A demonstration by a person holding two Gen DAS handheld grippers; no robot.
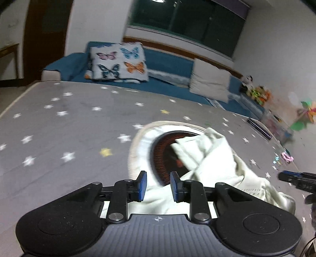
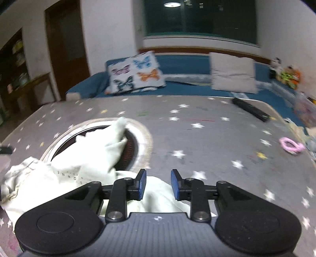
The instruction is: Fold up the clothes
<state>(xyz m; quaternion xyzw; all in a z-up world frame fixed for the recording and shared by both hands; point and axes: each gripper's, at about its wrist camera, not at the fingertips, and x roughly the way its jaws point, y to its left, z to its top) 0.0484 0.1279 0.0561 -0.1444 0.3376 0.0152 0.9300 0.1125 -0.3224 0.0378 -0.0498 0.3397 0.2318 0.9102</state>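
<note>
A pale cream garment [image 1: 215,170] is seen lying crumpled on the table [image 1: 59,126], part of it draped across a round dark inset with a pale rim [image 1: 138,142] sunk into the table top. No flat edge or straight hem is presented, so the folding is judged not yet begun; the cloth would first have to be drawn off the inset and spread out.

The left claw [image 1: 158,185] is held released, its blue pads parted with only cloth visible beneath the gap and nothing pinched. It is poised over the near edge of the garment, presumably so that an edge can be taken. The right claw [image 2: 158,183] is likewise held released and empty, set over the near right part of the garment [image 2: 83,168], so that the heap is bracketed from both sides. In the left view the tip of the right claw [image 1: 296,179] is glimpsed at the far right, beside the cloth.

The table is covered by a grey cloth printed with white and yellow stars. A pink ring [image 2: 291,146] and a dark flat bar [image 2: 250,109] lie well apart from the garment. Behind the table a blue sofa [image 2: 183,63] is seen, carrying a butterfly cushion [image 2: 136,73] and a plain cushion [image 2: 233,72], with a dark window [image 2: 197,17] above and a brown door [image 2: 65,47] to the left
</note>
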